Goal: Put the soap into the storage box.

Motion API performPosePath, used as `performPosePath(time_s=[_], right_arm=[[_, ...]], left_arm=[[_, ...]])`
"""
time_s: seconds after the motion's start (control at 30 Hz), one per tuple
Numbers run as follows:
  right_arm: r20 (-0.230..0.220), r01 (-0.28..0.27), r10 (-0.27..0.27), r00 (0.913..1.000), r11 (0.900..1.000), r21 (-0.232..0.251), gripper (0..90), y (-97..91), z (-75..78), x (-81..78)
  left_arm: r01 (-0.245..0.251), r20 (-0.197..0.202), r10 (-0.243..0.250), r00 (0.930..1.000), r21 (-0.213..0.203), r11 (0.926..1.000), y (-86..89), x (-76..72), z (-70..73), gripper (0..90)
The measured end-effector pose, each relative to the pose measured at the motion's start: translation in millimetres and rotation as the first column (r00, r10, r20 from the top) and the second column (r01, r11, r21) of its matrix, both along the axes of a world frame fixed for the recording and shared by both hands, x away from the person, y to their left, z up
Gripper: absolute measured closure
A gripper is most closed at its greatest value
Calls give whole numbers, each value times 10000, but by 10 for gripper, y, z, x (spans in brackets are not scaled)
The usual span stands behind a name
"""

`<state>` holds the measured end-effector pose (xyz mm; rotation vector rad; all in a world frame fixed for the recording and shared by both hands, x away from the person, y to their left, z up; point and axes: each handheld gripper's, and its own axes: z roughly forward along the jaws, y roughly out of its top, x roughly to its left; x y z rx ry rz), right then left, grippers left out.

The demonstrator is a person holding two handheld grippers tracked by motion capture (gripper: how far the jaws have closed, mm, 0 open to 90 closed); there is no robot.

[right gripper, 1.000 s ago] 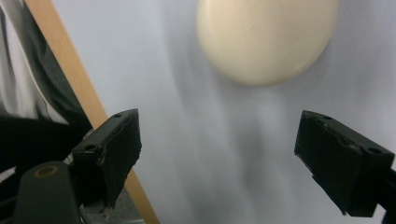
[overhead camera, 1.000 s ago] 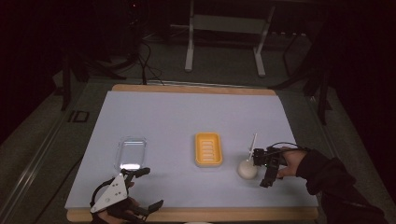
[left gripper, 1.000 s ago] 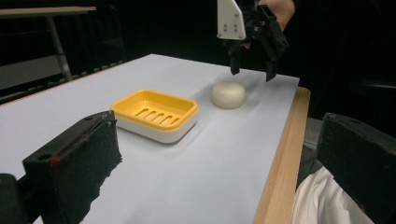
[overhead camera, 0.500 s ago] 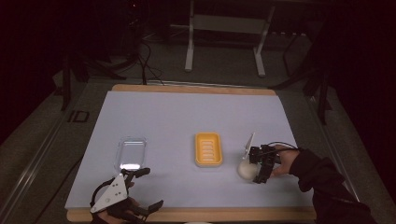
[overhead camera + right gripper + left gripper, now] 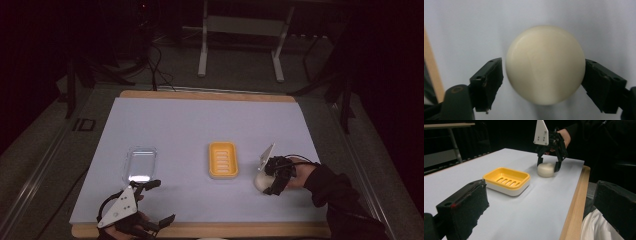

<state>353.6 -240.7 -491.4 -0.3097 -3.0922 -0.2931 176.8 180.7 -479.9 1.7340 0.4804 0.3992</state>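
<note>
A round cream soap bar (image 5: 260,181) lies on the pale table cover, right of a yellow soap dish (image 5: 223,160). My right gripper (image 5: 265,183) is lowered over the soap, open, one jaw on each side. In the right gripper view the soap (image 5: 545,65) sits between the jaws, the right one at its edge and the left one a sliver away. The left gripper view shows that gripper (image 5: 548,164) straddling the soap (image 5: 545,170) beyond the dish (image 5: 507,180). My left gripper (image 5: 159,201) rests wide open at the front left, holding nothing.
A clear plastic lid (image 5: 140,164) lies flat just beyond the left gripper. The wooden table edge (image 5: 240,230) runs along the front. Past the far edge stand a metal frame (image 5: 240,45) and cables on a dark floor.
My right gripper has moved left and come down around the soap. The left gripper has stayed put.
</note>
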Motion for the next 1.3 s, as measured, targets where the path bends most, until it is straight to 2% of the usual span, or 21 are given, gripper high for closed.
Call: performPosePath(time_s=[0.13,0.3,0.43,0.73,0.83,0.97,1.3], right_arm=[[34,-109,110,9999,9998,-141,205,12,-57,3],[-6,-186,186,9998,9997,141,235,2,-83,17],[-46,-176,177,9998,9997,151,238,-1,-88,21],[-272,-220,214,9994,9995,-222,248,10,-60,42],[-501,-158,149,9986,9997,-168,248,2,-34,50],[-538,-243,225,9983,9992,-327,248,11,0,49],[-247,-705,697,9973,9969,-335,249,0,222,82]], left_arm=[[4,9,-4,10000,10,10000,-2,0,-1,0],[-5,9,5,10000,-3,10000,-1,2,-2,1],[9,8,-9,10000,22,10000,-2,2,-3,0],[3,9,-3,10000,7,10000,0,3,-2,1],[-2,5,2,10000,36,10000,0,3,-2,1],[-9,1,9,10000,-4,10000,-2,2,-2,1],[16,-4,-16,10000,0,10000,1,-1,-1,1]])
